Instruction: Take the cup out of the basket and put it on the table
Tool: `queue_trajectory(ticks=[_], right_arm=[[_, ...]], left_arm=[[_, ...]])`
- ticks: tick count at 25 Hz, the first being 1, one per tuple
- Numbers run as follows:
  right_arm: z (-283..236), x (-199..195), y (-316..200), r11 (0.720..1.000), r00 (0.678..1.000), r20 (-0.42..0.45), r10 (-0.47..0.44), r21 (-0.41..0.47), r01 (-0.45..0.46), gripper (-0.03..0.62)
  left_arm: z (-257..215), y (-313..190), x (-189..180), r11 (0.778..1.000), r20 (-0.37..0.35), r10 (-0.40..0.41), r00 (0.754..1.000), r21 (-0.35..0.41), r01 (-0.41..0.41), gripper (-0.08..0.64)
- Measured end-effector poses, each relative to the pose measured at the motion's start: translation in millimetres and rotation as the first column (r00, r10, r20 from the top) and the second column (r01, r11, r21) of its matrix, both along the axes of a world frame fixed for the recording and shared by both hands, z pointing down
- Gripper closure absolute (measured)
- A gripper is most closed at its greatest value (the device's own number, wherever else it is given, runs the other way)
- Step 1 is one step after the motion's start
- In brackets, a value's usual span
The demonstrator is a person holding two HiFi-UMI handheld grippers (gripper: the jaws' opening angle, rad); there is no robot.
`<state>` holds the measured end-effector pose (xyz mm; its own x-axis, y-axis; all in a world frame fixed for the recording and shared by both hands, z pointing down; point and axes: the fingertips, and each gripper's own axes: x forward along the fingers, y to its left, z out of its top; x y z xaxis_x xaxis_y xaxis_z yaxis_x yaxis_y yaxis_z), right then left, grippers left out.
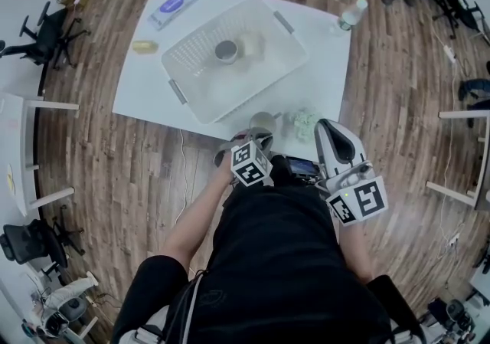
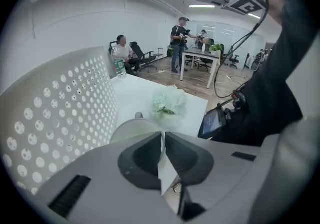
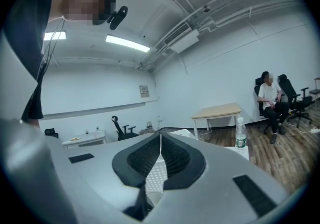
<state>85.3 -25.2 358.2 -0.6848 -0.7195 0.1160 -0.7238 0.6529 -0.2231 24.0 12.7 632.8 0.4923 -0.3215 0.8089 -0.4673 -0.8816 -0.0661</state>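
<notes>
**Cup clear of basket, release to come**

The left gripper (image 2: 162, 138) has its jaws pinched narrow on the rim of the pale cup (image 1: 264, 122). The cup is outside the white perforated basket (image 1: 230, 101), at the desk's (image 1: 145, 90) near edge beside a green crumpled wad (image 1: 305, 122). The right gripper (image 3: 160, 143) has its jaws closed on nothing. Apparently only letting go is left.

Black shirt (image 1: 291, 258); grey left gripper (image 2: 162, 138), right gripper (image 3: 160, 140), black-and-white marker cubes (image 1: 251, 164)
</notes>
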Motion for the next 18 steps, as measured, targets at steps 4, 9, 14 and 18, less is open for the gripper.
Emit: queue_trajectory(ticks=[4, 9, 14, 18], right_arm=[[-3, -4, -2, 1.0, 1.0, 0.003, -0.015, 0.008, 0.015, 0.568], [-3, -4, -8, 1.0, 1.0, 0.004, -0.021, 0.009, 0.021, 0.568], [-3, -14, -11, 0.999, 0.999, 0.007, -0.052, 0.014, 0.052, 0.568], [-7, -33, -12, 0.993, 0.993, 0.011, -0.114, 0.025, 0.113, 0.568]], left_arm=[[-7, 2, -3, 1.0, -0.019, 0.011, 1.0, 0.022, -0.01, 0.526], [-45, -3, -4, 0.994, -0.17, -0.036, 0.985, 0.093, 0.052, 0.508], [-136, -14, -32, 0.939, -0.44, -0.188, 0.878, 0.182, 0.292, 0.534], [-206, -17, -58, 0.867, -0.638, -0.256, 0.726, 0.182, 0.465, 0.551]])
